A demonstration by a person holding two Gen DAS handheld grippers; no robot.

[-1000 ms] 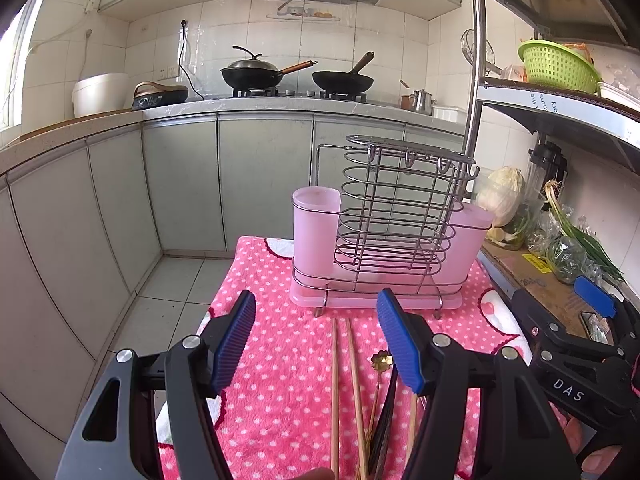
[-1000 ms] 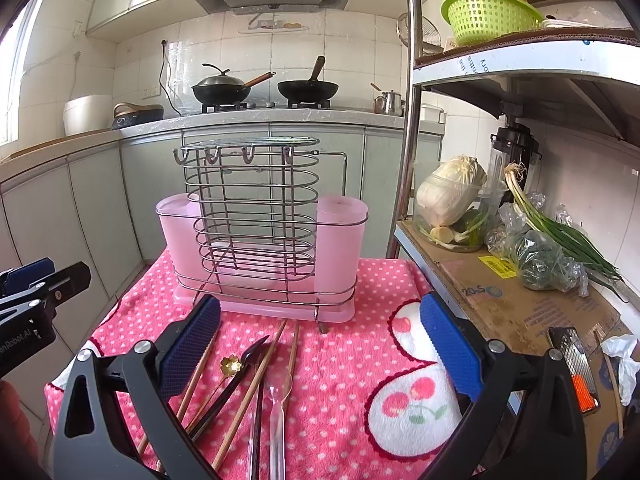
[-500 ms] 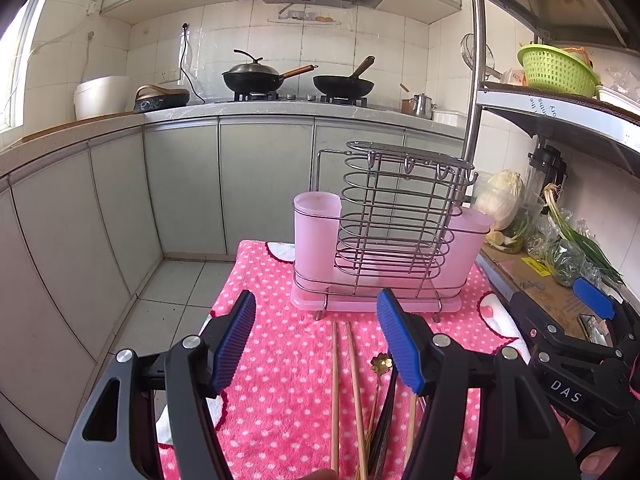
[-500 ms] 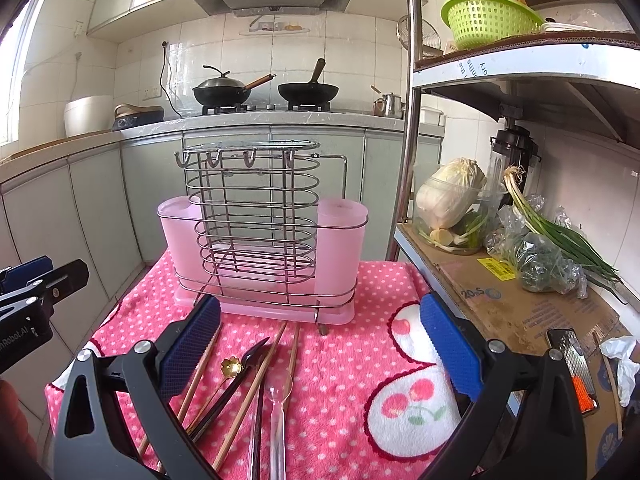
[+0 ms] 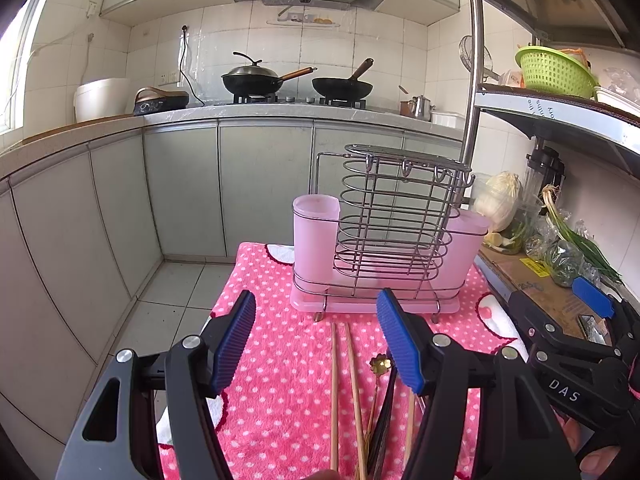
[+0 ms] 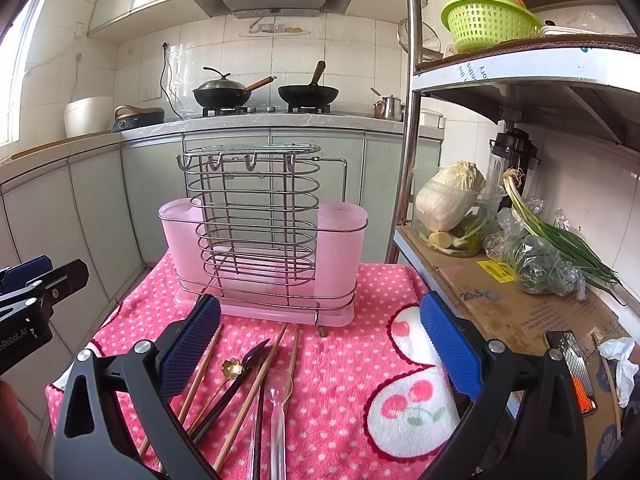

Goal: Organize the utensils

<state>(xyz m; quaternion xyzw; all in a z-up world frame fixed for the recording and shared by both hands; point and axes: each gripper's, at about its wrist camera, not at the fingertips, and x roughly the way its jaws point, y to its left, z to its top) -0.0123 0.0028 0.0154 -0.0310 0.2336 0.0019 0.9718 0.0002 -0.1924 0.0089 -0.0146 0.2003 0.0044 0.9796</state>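
A wire utensil rack (image 5: pixel 394 224) with a pink cup (image 5: pixel 316 236) at each end stands at the far side of a pink dotted cloth (image 5: pixel 280 360); it also shows in the right wrist view (image 6: pixel 256 220). In front of it lie wooden chopsticks (image 5: pixel 334 384), a gold flower-handled spoon (image 6: pixel 232 368), black utensils (image 6: pixel 236 380) and a clear plastic spoon (image 6: pixel 278 408). My left gripper (image 5: pixel 316 340) is open and empty above the cloth's near part. My right gripper (image 6: pixel 320 344) is open and empty above the utensils.
A metal shelf (image 6: pixel 520 60) stands on the right with a green basket (image 6: pixel 488 24), cabbage (image 6: pixel 448 200), bagged greens (image 6: pixel 540 264) and cardboard (image 6: pixel 520 312). Grey kitchen cabinets (image 5: pixel 180 184) with woks (image 5: pixel 252 80) stand behind; the tile floor (image 5: pixel 172 292) lies left of the cloth.
Both grippers have drawn back slightly; the rack looks a little farther and lower in view. The jaws stay open and the utensils have not moved.
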